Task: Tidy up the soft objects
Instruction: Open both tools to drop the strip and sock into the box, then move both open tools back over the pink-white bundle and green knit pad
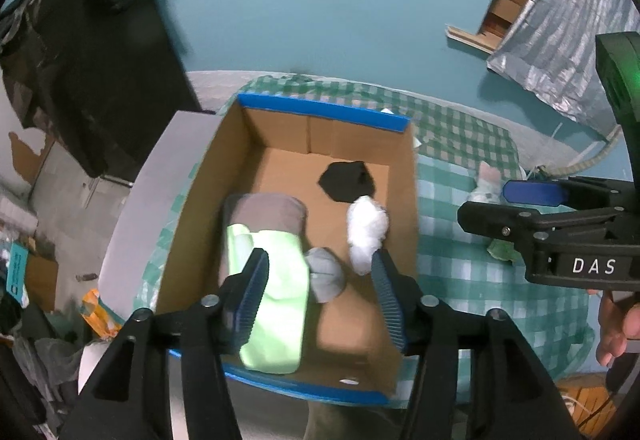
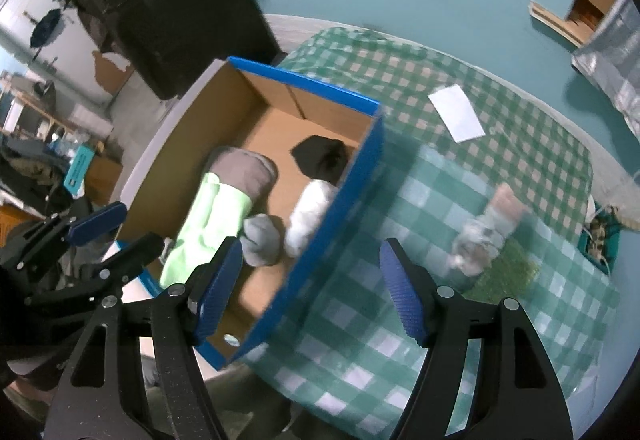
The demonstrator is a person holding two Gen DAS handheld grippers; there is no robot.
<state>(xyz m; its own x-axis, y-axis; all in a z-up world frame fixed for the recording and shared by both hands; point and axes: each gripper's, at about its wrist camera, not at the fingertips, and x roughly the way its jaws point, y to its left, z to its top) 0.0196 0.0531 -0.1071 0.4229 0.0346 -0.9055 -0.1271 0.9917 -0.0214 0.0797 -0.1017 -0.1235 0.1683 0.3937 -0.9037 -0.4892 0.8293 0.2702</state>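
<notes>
Both tongs gape wide, empty. My left gripper (image 1: 320, 280) hangs over the cardboard box (image 1: 400, 176), several soft items inside. Right gripper (image 2: 310, 284) straddles its near wall. Grey-white soft toy (image 2: 478, 236) lies right on the checked cloth (image 2: 400, 80); next: reach it.

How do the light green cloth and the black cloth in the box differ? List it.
The light green cloth is long and bright, lying lengthwise along the left side of the box; the black cloth is small, dark and bunched near the far wall. The green one overlaps a brown-grey roll; the black one borders a white fluffy piece. Both lie inside the box.
</notes>
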